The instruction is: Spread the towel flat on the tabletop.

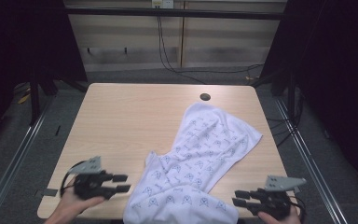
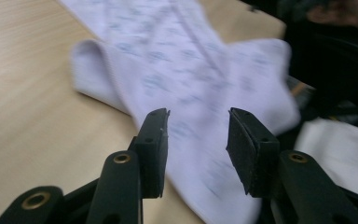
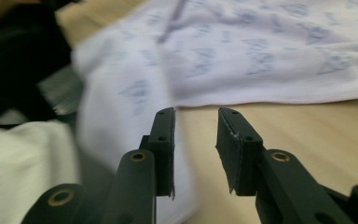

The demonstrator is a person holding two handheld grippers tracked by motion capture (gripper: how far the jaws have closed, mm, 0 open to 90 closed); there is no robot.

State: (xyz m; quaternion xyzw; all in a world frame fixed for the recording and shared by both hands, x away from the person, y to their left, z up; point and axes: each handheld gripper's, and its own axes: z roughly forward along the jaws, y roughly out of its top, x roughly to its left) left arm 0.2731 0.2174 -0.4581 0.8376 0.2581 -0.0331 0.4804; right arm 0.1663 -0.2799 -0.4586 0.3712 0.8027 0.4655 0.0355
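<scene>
Cloth (image 1: 200, 158), white with a small blue print, lies rumpled from the table's (image 1: 121, 121) right middle down to its near edge, hanging over it; left gripper (image 1: 121, 183) near the near-left corner, jaws apart, empty; right gripper (image 1: 242, 198) near the near-right corner, jaws apart, empty

— What am I working on?
— My desk (image 1: 121, 121): pale wood, rounded corners, a dark round hole (image 1: 205, 97) near its far edge.
— And what lies on it?
— One white cloth (image 1: 200, 154) with a blue print, rumpled, running from the far right toward me, its near end hanging over the near edge.
</scene>
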